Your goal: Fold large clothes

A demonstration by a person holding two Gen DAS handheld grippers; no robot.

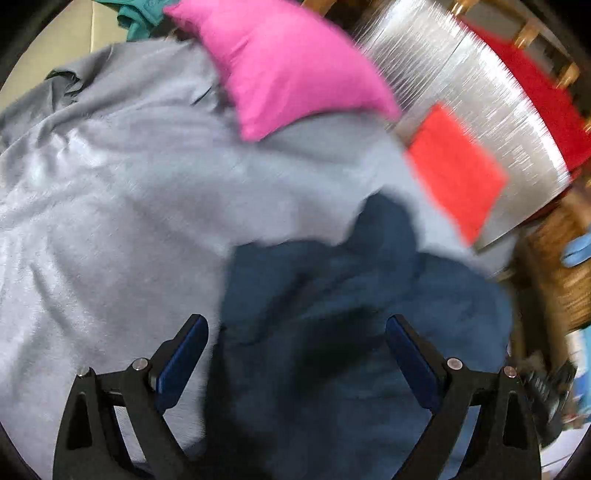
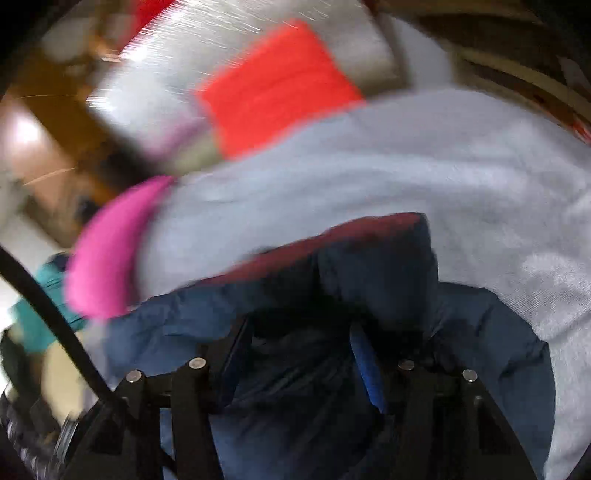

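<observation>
A large grey garment (image 1: pixel 110 206) lies spread over the surface. It also fills the upper right of the right wrist view (image 2: pixel 424 177). A dark blue garment (image 1: pixel 351 295) lies bunched on top of it. My left gripper (image 1: pixel 295 332) is open just above the blue cloth, one finger over the grey cloth. My right gripper (image 2: pixel 299 343) has blue cloth (image 2: pixel 295 369) bunched between its fingers, which stand partly closed on it. Both views are blurred by motion.
A pink garment (image 1: pixel 288 62) and a teal one (image 1: pixel 140 14) lie at the far edge. A folded orange-red piece (image 1: pixel 458 170) sits on a silvery surface (image 1: pixel 480 81). A wicker basket (image 1: pixel 561 258) stands at the right. A black cable (image 2: pixel 55 314) crosses the right wrist view.
</observation>
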